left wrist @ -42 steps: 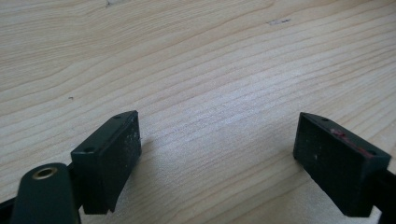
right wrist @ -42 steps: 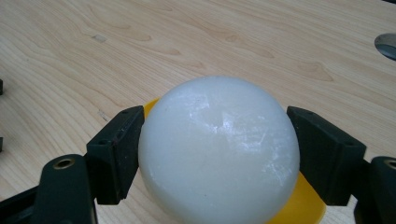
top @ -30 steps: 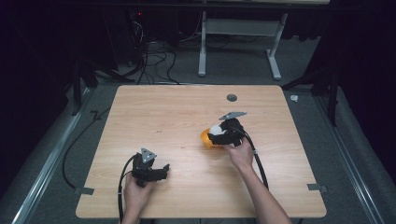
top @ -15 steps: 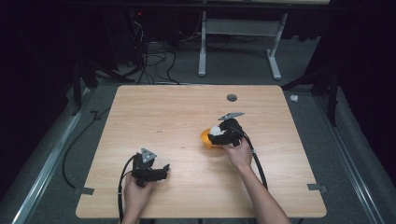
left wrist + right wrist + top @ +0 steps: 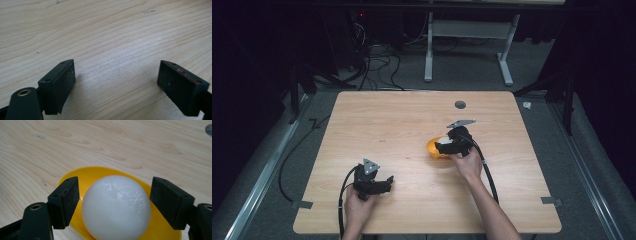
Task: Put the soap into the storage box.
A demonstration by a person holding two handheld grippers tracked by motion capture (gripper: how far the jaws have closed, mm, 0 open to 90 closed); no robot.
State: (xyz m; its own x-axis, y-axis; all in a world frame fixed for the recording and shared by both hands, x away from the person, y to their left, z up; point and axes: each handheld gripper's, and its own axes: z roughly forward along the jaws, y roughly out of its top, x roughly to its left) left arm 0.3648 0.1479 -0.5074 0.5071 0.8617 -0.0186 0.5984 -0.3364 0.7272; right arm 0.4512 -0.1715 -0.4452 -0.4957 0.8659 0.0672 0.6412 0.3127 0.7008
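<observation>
White ball point(image 5: 116, 207) sits in the yellow dish point(image 5: 100, 173) right of the table's point(image 5: 377, 115) centre, right gripper point(image 5: 113, 202) spread wide around it, gaps both sides. Left gripper point(image 5: 116, 82) rests near the front edge, jaws apart over bare wood, broad open tabletop between them.

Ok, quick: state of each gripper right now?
Left gripper: open, holding nothing, over bare table.
Right gripper: open, jaws either side of the white ball in the yellow dish.
</observation>
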